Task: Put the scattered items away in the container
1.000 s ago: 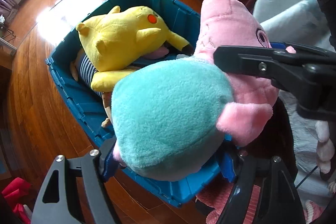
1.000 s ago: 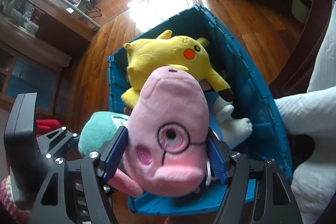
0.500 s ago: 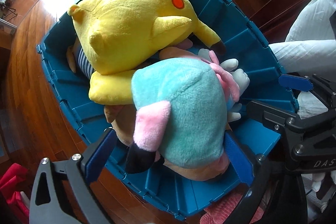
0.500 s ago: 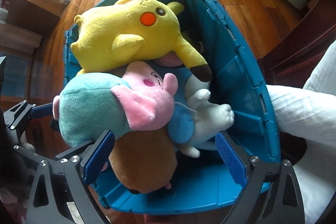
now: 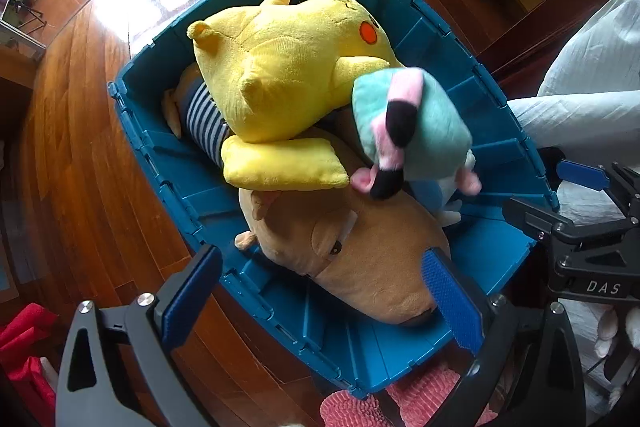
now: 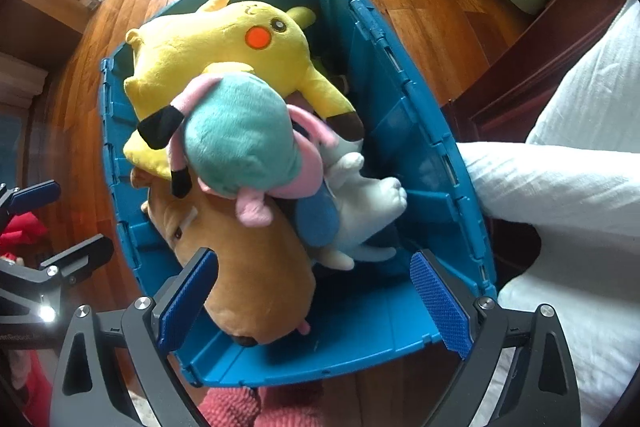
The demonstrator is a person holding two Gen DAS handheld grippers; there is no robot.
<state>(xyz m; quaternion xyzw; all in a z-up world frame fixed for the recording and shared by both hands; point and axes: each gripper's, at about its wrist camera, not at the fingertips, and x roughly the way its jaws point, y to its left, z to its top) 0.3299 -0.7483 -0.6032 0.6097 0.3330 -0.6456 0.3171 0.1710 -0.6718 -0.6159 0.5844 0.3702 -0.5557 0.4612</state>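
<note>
Inside, blue crate (image 6: 424, 147), pig plush (image 6: 244, 143), yellow plush (image 6: 224, 47)

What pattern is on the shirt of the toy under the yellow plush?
Dark blue and white stripes on the shirt, clearest in the left wrist view.

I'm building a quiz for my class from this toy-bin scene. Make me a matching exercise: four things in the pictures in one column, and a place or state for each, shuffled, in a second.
1. yellow plush toy
2. brown plush dog
3. teal-and-pink pig plush
4. blue plastic crate

a. lies lowest, under the other toys
b. stands on the wooden floor
c. has a round red cheek
d. on top of the pile, free of both jaws

Pairs: 1-c, 2-a, 3-d, 4-b
</note>
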